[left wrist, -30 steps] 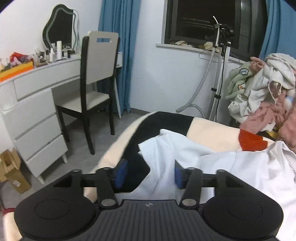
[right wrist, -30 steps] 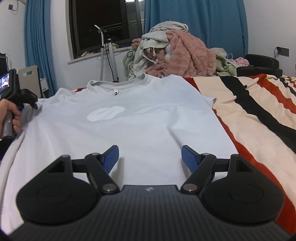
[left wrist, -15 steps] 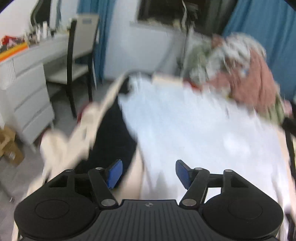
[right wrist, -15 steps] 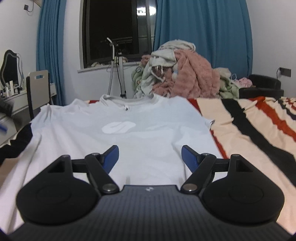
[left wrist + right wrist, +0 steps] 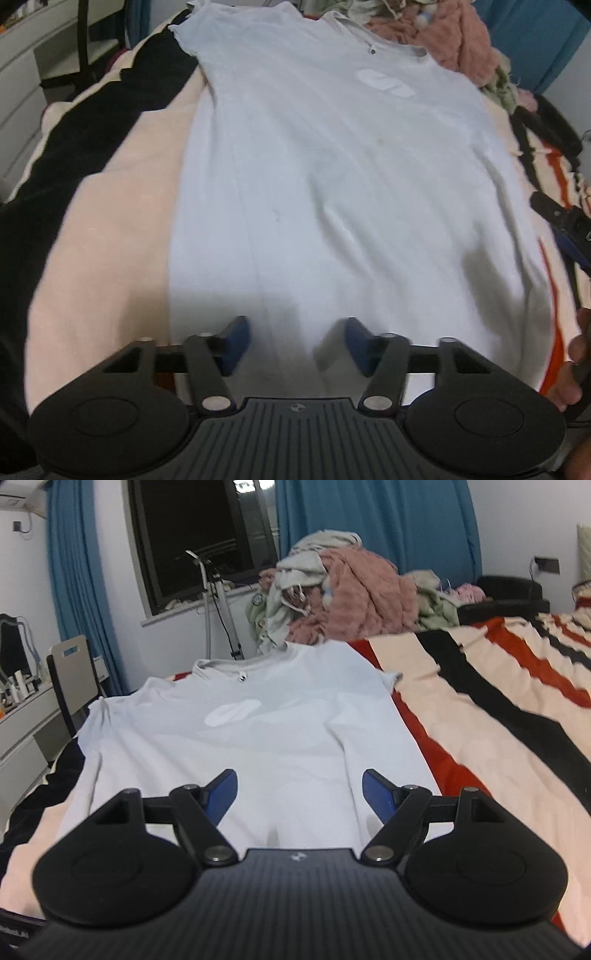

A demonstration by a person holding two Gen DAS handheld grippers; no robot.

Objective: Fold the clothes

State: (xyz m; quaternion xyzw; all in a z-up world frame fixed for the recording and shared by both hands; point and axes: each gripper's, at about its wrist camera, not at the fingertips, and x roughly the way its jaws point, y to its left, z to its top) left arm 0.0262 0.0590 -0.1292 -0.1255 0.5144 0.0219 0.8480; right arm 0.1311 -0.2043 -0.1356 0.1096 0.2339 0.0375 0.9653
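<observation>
A striped blanket (image 5: 491,709) in cream, black and red is covering the bed, and one white T-shirt (image 5: 332,177) is lying spread flat on it, front up, collar pointing toward the window end and hem nearest the cameras. Behind the collar, a single heap of unfolded laundry (image 5: 343,598), pink and pale, is waiting at the far end of the bed; how many garments are in it cannot be counted.

The shirt is looking light, thin and limp, with soft creases running down its length, so it is likely to sag and drag across the blanket rather than hold any shape when lifted. The hem corners and the shoulder seams are offering the best grip, judging by how the fabric is lying; a pinch in the middle would probably only bunch it.

Two grippers are working the scene. The left gripper (image 5: 291,345) is hovering over the hem with its blue pads wide apart and nothing between them. The right gripper (image 5: 299,794) is likewise spread wide and empty, poised low over the lower part of the shirt, toward its right half.

One chest print (image 5: 384,83) and one small dark tag or button (image 5: 242,677) at the neckline are marking the front.
</observation>
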